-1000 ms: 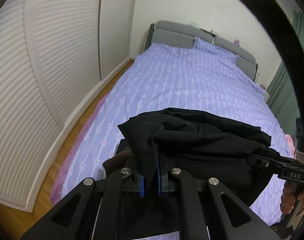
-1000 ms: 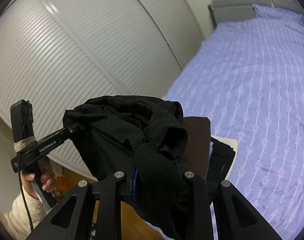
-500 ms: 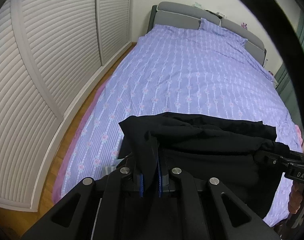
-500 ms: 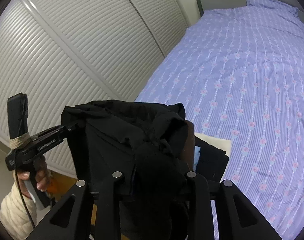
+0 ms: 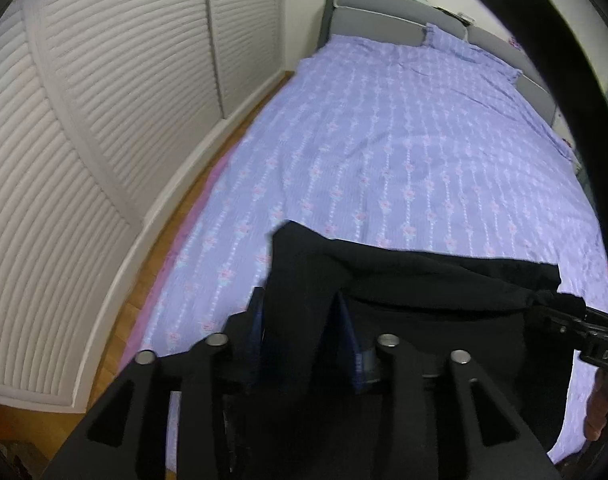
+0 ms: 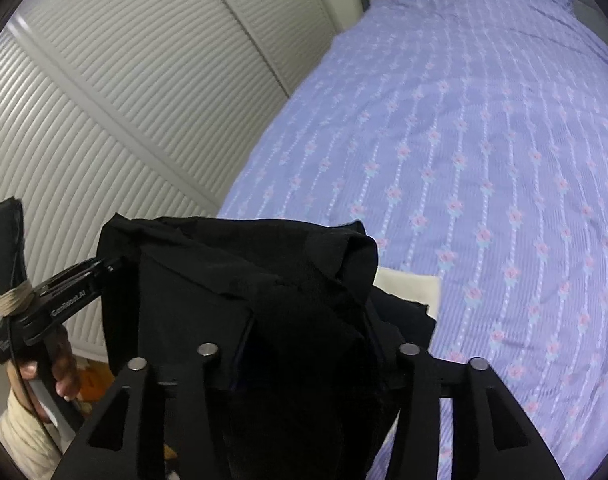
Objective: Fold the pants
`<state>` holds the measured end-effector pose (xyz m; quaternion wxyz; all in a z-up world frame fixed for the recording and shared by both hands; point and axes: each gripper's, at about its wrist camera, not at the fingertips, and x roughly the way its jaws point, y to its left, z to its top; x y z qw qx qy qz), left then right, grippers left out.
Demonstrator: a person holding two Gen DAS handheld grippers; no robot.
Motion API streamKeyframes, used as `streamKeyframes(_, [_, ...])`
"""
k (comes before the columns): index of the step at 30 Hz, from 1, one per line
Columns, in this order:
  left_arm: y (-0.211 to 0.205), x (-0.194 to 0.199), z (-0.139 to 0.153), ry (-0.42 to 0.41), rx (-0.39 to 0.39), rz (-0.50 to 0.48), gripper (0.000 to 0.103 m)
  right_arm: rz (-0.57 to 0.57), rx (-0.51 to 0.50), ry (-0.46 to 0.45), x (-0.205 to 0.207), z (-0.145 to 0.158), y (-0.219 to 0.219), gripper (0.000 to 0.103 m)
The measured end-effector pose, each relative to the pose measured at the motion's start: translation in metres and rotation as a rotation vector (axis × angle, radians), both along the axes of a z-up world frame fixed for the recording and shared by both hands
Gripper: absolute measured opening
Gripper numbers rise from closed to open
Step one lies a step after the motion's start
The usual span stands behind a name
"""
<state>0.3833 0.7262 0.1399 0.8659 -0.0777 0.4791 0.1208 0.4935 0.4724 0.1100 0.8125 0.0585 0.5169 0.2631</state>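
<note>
The black pants (image 5: 424,280) hang in the air above the foot of the bed, stretched between my two grippers. My left gripper (image 5: 299,320) is shut on one end of the waistband, with cloth draped between its blue-padded fingers. My right gripper (image 6: 304,320) is shut on the other end; bunched black cloth (image 6: 243,272) hides its fingertips. Each gripper shows in the other's view: the right one at the far right (image 5: 576,320), the left one at the left (image 6: 79,280), both clamped on the cloth.
The bed with its lilac flowered cover (image 5: 404,140) stretches ahead to a grey headboard (image 5: 384,4). White slatted wardrobe doors (image 5: 83,140) run along the left, with a strip of wooden floor (image 5: 175,220) between. Folded clothes, one cream (image 6: 412,284), lie under the pants.
Both grippers have risen and spread apart, pulling the pants taut and flatter between them. The views have tilted toward the head of the bed.
</note>
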Motion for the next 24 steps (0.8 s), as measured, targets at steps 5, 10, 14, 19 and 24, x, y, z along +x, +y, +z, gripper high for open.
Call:
streamKeyframes(5, [0.006,-0.009,0.014,-0.034,0.078,0.039,0.048,-0.079,-0.017,-0.02,0.002,0.012,-0.016,0.058])
streamKeyframes(10, [0.004,-0.016,0.012,-0.031,0.087,0.05,0.049,-0.083,-0.05,-0.056,0.002,0.016,-0.018,0.058])
streamKeyframes(14, [0.003,-0.013,-0.004,-0.02,0.063,0.079,0.05,-0.061,-0.045,-0.029,0.003,0.005,-0.013,0.058])
streamKeyframes(19, [0.007,-0.006,-0.039,-0.004,0.098,0.19,0.049,-0.068,-0.056,-0.04,0.002,-0.012,-0.01,0.058])
streamKeyframes(24, [0.01,0.002,-0.093,-0.057,0.074,0.317,0.042,-0.056,-0.075,-0.124,0.011,-0.031,-0.003,0.058])
